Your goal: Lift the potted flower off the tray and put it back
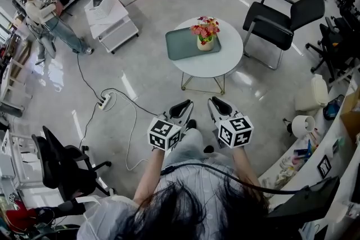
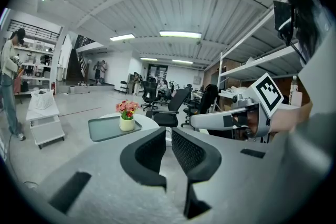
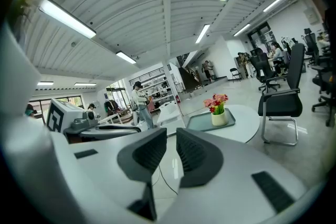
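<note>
A potted flower (image 1: 205, 34) with pink and red blooms in a cream pot stands on a grey-green tray (image 1: 183, 45) on a round white table (image 1: 225, 59). Both grippers hang side by side in front of the person, well short of the table. The left gripper (image 1: 181, 108) is shut with nothing between its jaws. The right gripper (image 1: 217, 104) is also shut and empty. In the left gripper view the potted flower (image 2: 126, 115) and tray (image 2: 105, 128) lie far beyond the left gripper (image 2: 168, 139). The right gripper view shows the potted flower (image 3: 217, 109) beyond the right gripper (image 3: 171, 147).
A black chair (image 1: 284, 19) stands right of the table. A white cart (image 1: 109, 19) and a person (image 1: 48, 19) are at the far left. A power strip with cable (image 1: 106, 101) lies on the floor. An office chair (image 1: 62, 163) sits lower left, and cluttered shelving (image 1: 315, 143) runs along the right.
</note>
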Motion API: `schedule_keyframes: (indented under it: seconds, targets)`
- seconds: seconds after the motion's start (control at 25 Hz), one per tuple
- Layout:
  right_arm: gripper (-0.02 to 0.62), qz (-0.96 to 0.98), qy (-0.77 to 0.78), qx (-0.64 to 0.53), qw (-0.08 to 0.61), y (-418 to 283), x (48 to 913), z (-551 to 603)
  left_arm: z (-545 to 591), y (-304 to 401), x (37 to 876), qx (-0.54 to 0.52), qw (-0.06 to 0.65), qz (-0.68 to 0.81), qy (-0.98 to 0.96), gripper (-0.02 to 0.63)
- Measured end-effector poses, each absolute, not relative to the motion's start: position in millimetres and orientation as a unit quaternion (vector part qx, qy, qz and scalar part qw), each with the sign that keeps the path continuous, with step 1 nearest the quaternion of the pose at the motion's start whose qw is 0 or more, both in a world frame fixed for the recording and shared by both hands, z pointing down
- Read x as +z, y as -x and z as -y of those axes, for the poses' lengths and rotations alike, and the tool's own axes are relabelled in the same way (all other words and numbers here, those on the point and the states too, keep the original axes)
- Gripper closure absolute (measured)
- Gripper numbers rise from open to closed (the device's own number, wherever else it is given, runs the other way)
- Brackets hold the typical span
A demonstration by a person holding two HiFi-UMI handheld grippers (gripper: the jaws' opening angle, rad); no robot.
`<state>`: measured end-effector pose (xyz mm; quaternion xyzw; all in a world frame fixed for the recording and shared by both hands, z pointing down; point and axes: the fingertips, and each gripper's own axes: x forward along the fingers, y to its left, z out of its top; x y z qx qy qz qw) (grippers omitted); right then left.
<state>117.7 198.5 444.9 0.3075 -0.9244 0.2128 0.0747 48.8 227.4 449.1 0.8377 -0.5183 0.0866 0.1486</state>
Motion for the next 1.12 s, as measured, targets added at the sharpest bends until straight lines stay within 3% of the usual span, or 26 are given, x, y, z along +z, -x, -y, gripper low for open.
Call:
schedule_keyframes:
  seconds: [0.52, 1.12]
  targets:
    - [0.523, 0.923, -0.305, 0.218, 0.084, -109.7, 454.2, -167.5, -202.0, -32.1, 459.5, 0.087, 0.166, 0.527, -0.829, 0.565]
    - [0.523, 0.91, -0.319, 0.239, 0.116, -70.8, 484.6, -79.6, -97.0, 8.3, 482.4, 0.12, 0.183, 0.494, -0.841, 0.565]
